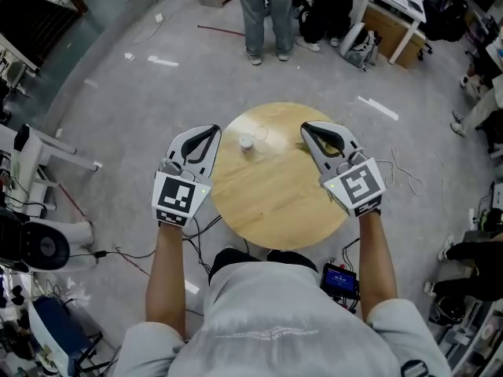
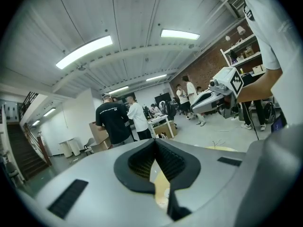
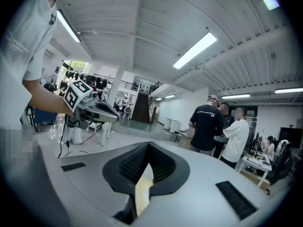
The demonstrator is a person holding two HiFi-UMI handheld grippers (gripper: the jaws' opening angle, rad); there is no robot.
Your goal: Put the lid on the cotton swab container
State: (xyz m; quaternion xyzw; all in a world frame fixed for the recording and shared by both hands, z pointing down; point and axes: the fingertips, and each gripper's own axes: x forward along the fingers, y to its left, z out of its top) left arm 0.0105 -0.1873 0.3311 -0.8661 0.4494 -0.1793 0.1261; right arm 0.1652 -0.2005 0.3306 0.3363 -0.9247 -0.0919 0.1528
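Only the head view shows the round wooden table (image 1: pixel 275 203) and the cotton swab container (image 1: pixel 247 142). The container is a small white pot standing near the table's far edge, between the left tongs (image 1: pixel 214 130) and the right tongs (image 1: pixel 306 127) and apart from both. A faint clear round piece (image 1: pixel 260 134) is seen just beside the pot; whether it is the lid cannot be told. The contents are too small to be made out.

The jaws are read only in the gripper views. The left tongs are clenched, tips together, with nothing between them. The right tongs are likewise clenched and empty.

A grey floor (image 1: pixel 141 93) with cables (image 1: pixel 401 171) and standing people (image 1: pixel 263 14) is shown around the table. Ceiling strip lights (image 2: pixel 85 52) and a staircase (image 3: pixel 142 107) are seen only from the gripper views.
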